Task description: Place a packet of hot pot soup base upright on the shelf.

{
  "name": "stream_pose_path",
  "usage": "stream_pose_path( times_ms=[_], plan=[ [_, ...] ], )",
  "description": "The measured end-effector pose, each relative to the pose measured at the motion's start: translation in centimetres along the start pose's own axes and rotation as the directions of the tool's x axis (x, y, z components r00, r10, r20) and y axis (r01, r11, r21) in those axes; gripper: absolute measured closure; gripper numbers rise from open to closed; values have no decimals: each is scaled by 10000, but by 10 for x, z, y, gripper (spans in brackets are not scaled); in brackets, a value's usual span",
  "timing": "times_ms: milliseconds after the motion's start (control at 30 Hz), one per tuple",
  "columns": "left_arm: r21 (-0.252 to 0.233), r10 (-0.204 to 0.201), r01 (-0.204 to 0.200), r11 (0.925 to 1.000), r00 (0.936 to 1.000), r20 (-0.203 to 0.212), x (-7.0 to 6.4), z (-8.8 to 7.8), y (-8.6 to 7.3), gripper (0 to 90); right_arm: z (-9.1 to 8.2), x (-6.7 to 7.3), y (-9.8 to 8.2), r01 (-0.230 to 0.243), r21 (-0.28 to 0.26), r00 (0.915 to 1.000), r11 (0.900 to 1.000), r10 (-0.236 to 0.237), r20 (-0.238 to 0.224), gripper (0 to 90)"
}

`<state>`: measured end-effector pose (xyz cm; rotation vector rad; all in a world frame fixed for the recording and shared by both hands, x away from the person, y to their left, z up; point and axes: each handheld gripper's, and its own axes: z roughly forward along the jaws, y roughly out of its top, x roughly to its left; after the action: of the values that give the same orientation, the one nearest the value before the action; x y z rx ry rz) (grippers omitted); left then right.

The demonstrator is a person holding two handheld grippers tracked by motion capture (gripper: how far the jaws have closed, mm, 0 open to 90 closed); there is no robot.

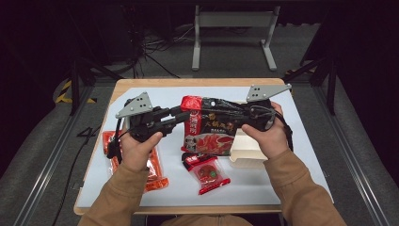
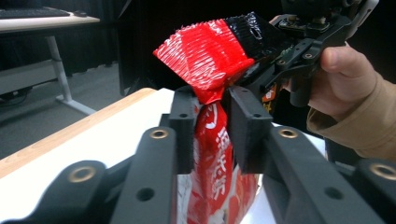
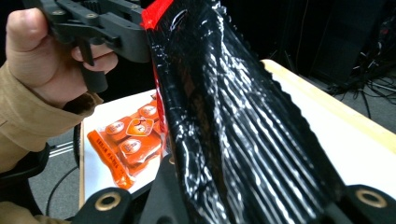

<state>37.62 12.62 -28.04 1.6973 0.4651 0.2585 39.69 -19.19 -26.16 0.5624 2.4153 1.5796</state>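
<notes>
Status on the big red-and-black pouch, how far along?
Done: pouch is lifted upright, gripped at its top corners. In hand: right claw is clamped on the black corner; left claw straddles the red corner, pads around the crumpled seal. Left: the top seal looks intact, not yet torn; the white box sits behind.

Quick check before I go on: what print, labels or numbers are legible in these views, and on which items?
Large red and black bag: big Chinese characters on the front, too blurred to read.
Orange packet: round labels and white edge lettering, too small to read.
Small red packet: print too small to read.
Floor left of the table: a painted mark, seemingly "4".
Nothing else is legible.
</notes>
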Motion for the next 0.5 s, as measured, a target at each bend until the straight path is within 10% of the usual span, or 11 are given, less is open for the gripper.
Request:
stream_pose_path(
  times_ms=[500],
  plan=[
    [-70,153,-158,9999,9979,-627,5,-10,-3,497,-13,-16,20,323,-151,9981,9994,-314,538,793]
  ],
)
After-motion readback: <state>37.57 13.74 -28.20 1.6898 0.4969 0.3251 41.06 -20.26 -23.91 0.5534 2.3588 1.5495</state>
